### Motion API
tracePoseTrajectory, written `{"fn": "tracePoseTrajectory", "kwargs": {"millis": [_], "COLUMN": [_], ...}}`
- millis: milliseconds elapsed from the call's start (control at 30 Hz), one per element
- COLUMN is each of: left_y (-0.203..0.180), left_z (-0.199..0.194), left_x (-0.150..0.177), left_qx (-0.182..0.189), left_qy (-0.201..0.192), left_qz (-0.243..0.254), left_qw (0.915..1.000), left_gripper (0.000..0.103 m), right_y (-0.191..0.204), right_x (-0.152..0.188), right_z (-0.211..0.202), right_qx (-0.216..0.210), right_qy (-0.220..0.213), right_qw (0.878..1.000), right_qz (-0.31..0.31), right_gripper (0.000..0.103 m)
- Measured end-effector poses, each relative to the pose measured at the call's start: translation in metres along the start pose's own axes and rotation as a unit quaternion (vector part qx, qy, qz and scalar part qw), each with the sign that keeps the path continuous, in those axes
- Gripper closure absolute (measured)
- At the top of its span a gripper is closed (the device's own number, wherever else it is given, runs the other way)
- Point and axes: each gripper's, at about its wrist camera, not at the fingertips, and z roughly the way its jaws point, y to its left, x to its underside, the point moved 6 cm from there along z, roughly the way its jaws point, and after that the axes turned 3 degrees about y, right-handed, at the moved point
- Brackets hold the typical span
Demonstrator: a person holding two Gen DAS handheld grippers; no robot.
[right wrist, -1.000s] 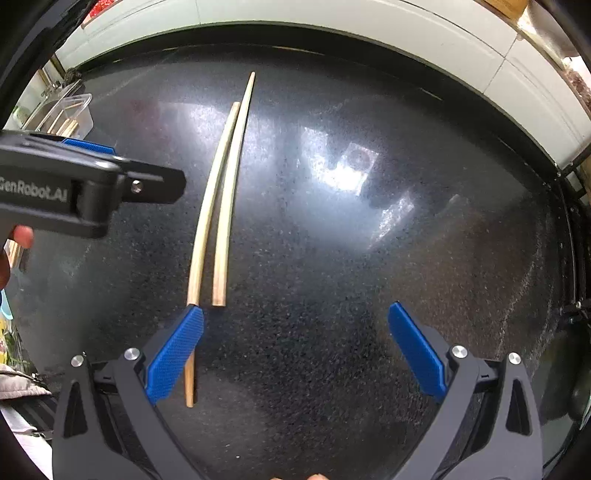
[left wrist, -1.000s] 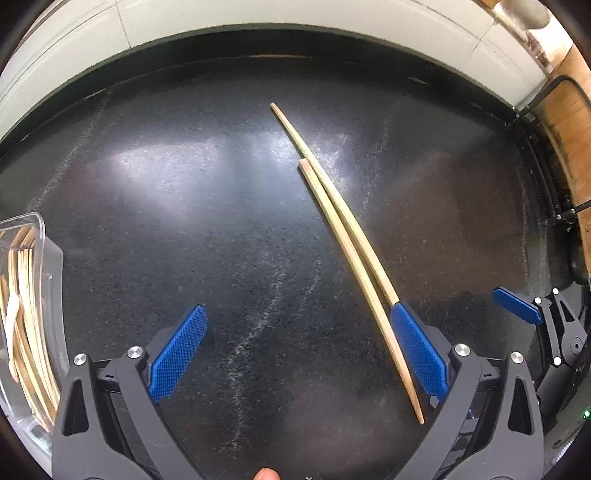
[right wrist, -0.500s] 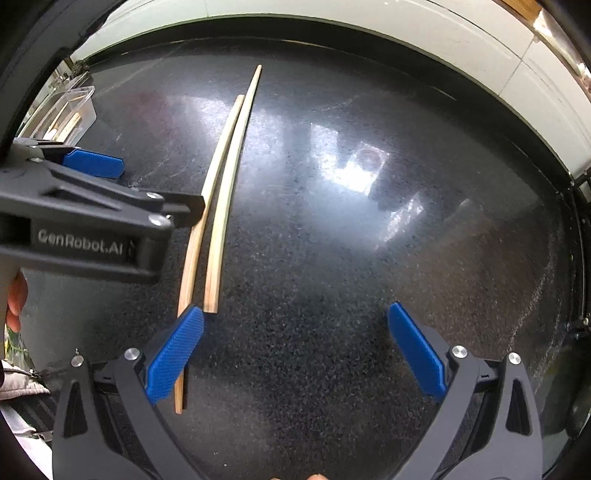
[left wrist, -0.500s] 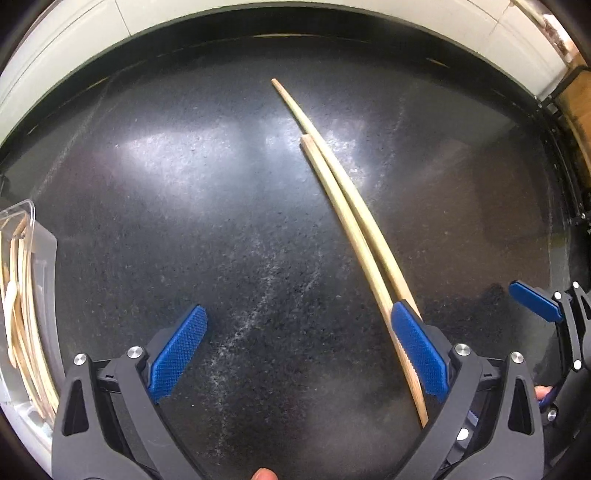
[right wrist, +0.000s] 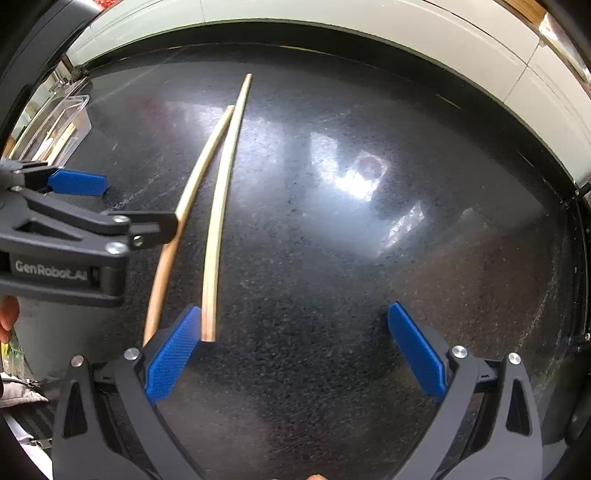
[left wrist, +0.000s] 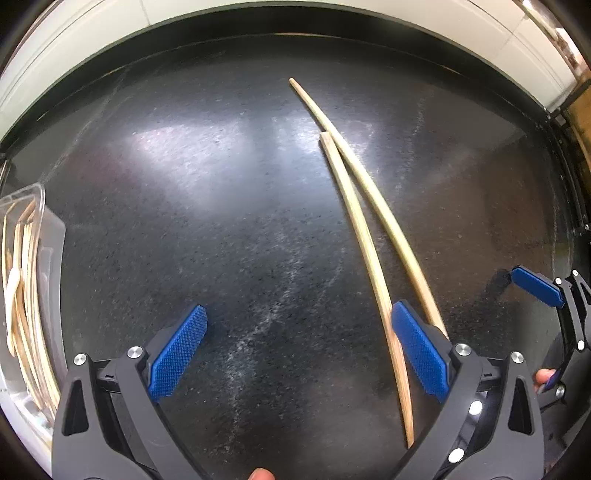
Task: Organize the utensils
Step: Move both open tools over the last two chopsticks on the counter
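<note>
Countertop (left wrist: 207, 192) is filling both my views: black, speckled, glossy, picking up window glare. White tiled wall (right wrist: 332, 22) is running along the far edge at 12 o'clock.

I'm seeing a clear plastic bin (left wrist: 44, 258) sitting at 9 o'clock in the left wrist view, holding a batch of pale wooden sticks; the same bin is showing at 10 o'clock in the right wrist view.

I'm keeping the left gripper (left wrist: 295, 350) spread wide, blue pads well apart, gripping nothing. I'm keeping the right gripper (right wrist: 291, 354) equally wide, also gripping nothing. The right one is peeking in at 3 o'clock of the left view; the left one is crossing in at 9 o'clock of the right view.

Two chopsticks (left wrist: 354, 206) are lying flat on the counter between the two grippers, side by side, far tips touching, near ends slightly splayed. In the left view they're running from 12 toward 5 o'clock, one passing just inside my right blue pad, the other passing behind it. In the right view they're running from 11 down toward 7 o'clock, the near end of one lying just beside my left blue pad.
</note>
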Motion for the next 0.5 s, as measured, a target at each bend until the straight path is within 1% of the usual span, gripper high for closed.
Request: {"fn": "tracePoseTrajectory", "kwargs": {"millis": [67,167,300,500], "left_y": [0.002,0.014,0.031,0.057], "left_z": [-0.002,-0.007,-0.004,-0.009], "left_x": [0.001,0.004,0.009,0.021], "left_qx": [-0.008,-0.029,-0.019,-0.015], "left_qy": [-0.007,-0.018,-0.009,-0.005], "left_qz": [0.003,0.005,-0.01,-0.011], "left_qw": [0.9999,0.9994,0.9997,0.9998], "left_gripper": [0.006,0.005,0.005,0.005], "right_y": [-0.004,-0.009,-0.012,-0.014], "right_x": [-0.003,-0.009,-0.02,-0.041], "right_z": [0.001,0.001,0.004,0.008], "right_qx": [-0.002,-0.005,-0.007,-0.01], "right_qy": [-0.001,-0.007,-0.009,-0.008], "right_qw": [1.0,1.0,1.0,1.0], "right_qz": [0.001,-0.006,-0.012,-0.022], "right_gripper": [0.006,0.006,0.006,0.006]}}
